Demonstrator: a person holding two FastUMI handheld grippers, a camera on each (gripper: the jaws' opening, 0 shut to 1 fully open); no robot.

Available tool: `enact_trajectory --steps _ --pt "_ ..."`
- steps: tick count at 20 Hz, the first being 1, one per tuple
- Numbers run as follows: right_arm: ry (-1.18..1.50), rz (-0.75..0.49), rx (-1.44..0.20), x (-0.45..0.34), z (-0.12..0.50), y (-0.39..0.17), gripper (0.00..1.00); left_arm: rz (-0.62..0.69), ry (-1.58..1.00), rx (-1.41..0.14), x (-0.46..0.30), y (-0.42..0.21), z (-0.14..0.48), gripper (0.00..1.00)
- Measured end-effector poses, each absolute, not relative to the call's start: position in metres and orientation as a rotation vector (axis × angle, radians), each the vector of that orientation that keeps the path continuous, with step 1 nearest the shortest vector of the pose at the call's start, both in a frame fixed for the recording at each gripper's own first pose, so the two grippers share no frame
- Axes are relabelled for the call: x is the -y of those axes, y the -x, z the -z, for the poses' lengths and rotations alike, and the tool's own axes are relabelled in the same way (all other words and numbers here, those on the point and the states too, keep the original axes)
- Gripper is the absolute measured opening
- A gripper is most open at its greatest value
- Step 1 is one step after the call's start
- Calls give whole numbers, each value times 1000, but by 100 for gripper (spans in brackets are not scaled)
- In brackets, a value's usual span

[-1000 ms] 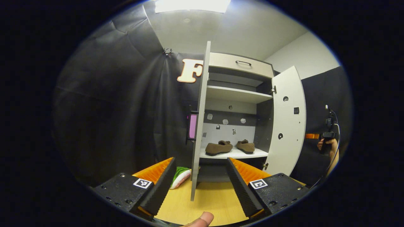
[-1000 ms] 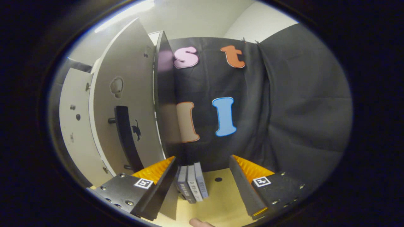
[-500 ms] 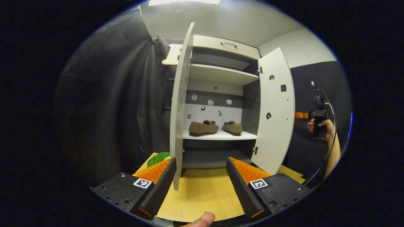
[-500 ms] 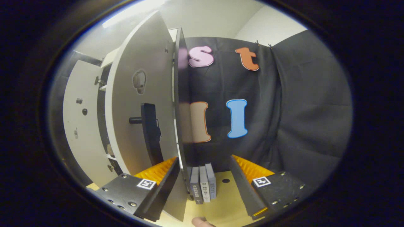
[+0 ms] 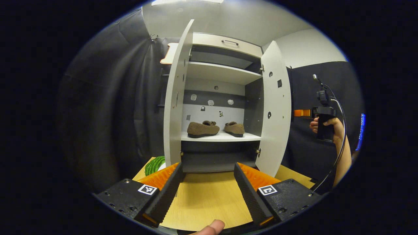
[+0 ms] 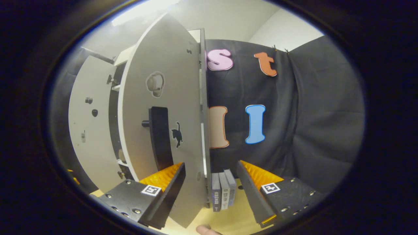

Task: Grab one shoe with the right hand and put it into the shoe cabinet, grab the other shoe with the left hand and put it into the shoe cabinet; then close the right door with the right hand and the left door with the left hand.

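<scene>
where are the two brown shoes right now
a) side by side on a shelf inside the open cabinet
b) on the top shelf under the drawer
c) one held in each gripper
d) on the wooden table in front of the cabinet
a: in the left gripper view the two brown shoes sit side by side on a shelf inside the cabinet, with the left door and right door both open.

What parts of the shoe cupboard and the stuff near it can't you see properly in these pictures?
- Left gripper view: the green thing is half hidden behind the left door, so I cannot name it.
- Left gripper view: the small stickers on the cabinet's back wall are too small to make out.
- Right gripper view: the right door covers the shelves, hiding the shoes.
- Right gripper view: the books are partly hidden by that door's edge.
</scene>
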State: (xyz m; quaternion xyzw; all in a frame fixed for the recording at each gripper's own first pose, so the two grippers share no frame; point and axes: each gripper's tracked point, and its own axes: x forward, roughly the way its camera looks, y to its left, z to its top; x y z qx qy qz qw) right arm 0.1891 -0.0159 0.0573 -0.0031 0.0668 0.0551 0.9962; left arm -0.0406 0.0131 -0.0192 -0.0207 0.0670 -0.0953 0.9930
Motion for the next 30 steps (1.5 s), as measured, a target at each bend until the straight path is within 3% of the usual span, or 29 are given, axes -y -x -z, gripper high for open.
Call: enact_trajectory --steps 1,6,9,13,14,15,16,17,19,20,21,25,30 --pt "7 -106 -131 13 -56 -188 92 195 37 -132 -12 41 19 97" --pt "0 -86 -92 -4 -61 -191 96 188 14 -114 -11 39 19 97" --pt "-18 -126 -94 -27 -58 -195 92 186 24 -116 -12 34 20 97" --pt "-55 -185 -133 -70 -40 -202 96 162 31 -121 -21 29 24 94" --pt "-77 -212 -156 -83 -34 -200 100 155 33 -123 -24 28 25 97" --pt "-91 -229 -164 -93 -32 -200 92 146 35 -124 -30 27 26 97" --pt "-99 -229 -156 -94 -35 -199 100 136 37 -125 -36 26 26 97" --pt "-104 -217 -141 -92 -38 -198 94 129 37 -124 -40 26 27 94" --pt "-113 -209 -121 -88 -41 -195 97 109 31 -121 -50 27 26 94" --pt "-112 -211 -121 -87 -39 -191 100 99 28 -117 -55 26 26 97" --pt "-112 -212 -121 -84 -37 -187 96 89 25 -112 -60 26 26 97" --pt "-118 -212 -118 -69 -30 -162 97 47 34 -99 -81 22 23 94" --pt "-90 -263 -85 -71 -14 -113 97 -46 50 -90 -130 13 15 96"
